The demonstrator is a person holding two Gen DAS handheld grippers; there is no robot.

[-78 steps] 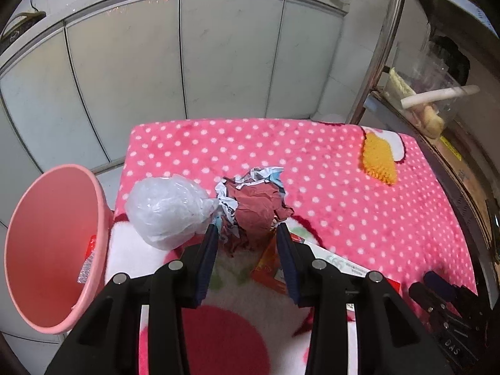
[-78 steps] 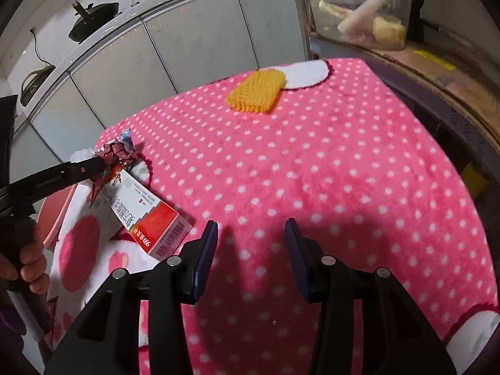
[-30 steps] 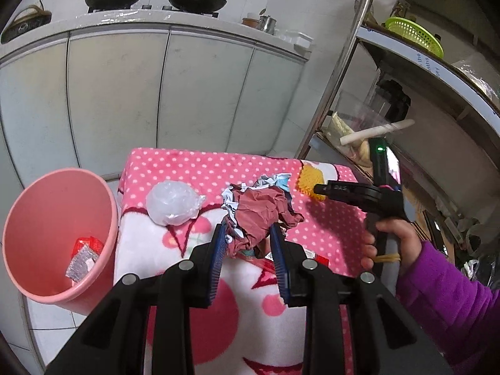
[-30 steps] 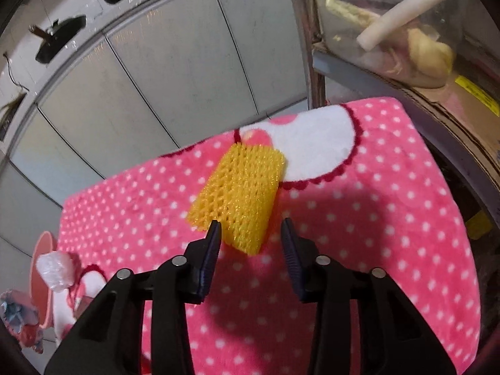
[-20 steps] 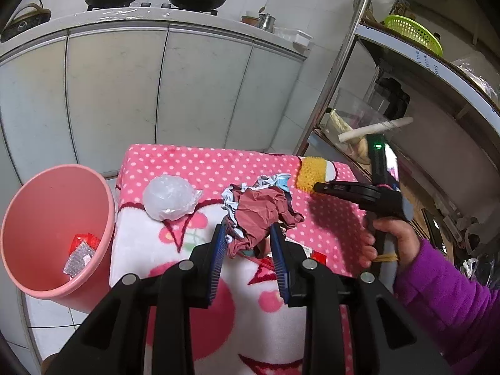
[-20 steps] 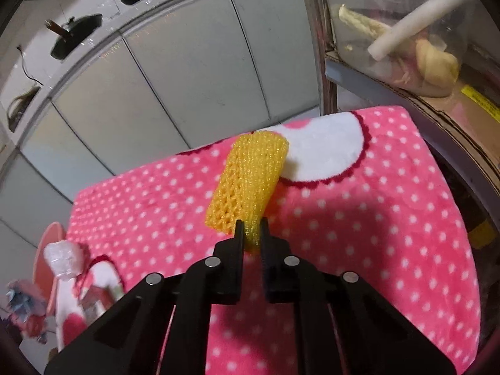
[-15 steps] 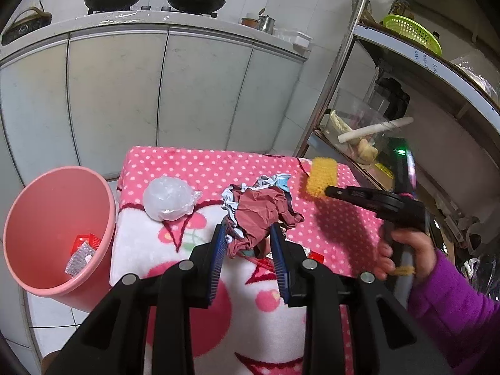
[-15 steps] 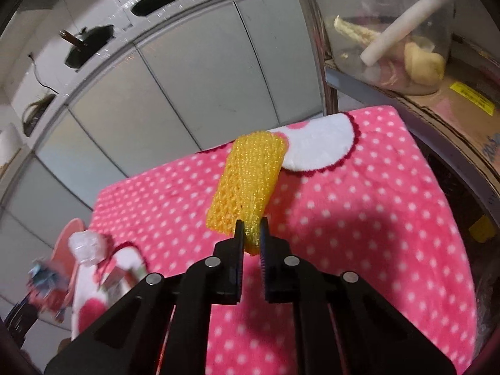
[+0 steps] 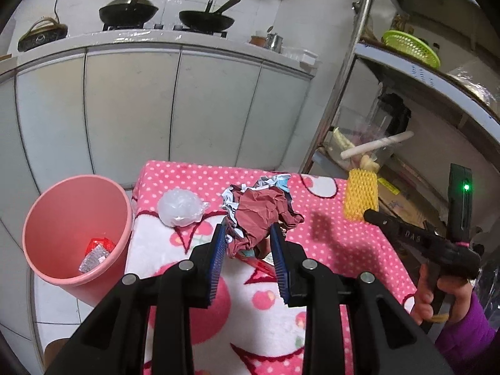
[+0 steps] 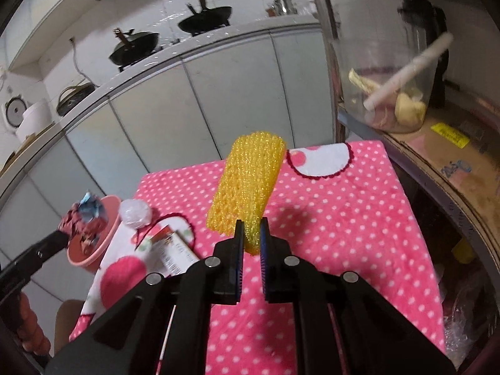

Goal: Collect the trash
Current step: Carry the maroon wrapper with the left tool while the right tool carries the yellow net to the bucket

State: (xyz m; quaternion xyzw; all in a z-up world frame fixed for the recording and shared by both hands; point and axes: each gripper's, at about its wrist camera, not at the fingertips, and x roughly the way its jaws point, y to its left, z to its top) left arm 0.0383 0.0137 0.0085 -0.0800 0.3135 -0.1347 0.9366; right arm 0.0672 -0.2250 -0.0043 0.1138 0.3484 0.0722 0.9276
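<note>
Right wrist view, right gripper (image 10: pixel 249 234) clamping yellow foam net (image 10: pixel 247 193), left gripper (image 9: pixel 248 243) pinching crumpled wrapper (image 9: pixel 261 215)

Home kitchen. Two black pans (image 9: pixel 165 12) on a stove along a white counter (image 9: pixel 156 39), pale cabinet doors (image 9: pixel 131 109) beneath, white tiled wall behind. Metal shelving rack (image 9: pixel 359 62) to the right with a green basket (image 9: pixel 409 47) and a clear food container (image 10: pixel 390 87). Pink waste bin (image 9: pixel 75 234) beside a bench under a pink polka-dot cloth (image 9: pixel 328 234).
</note>
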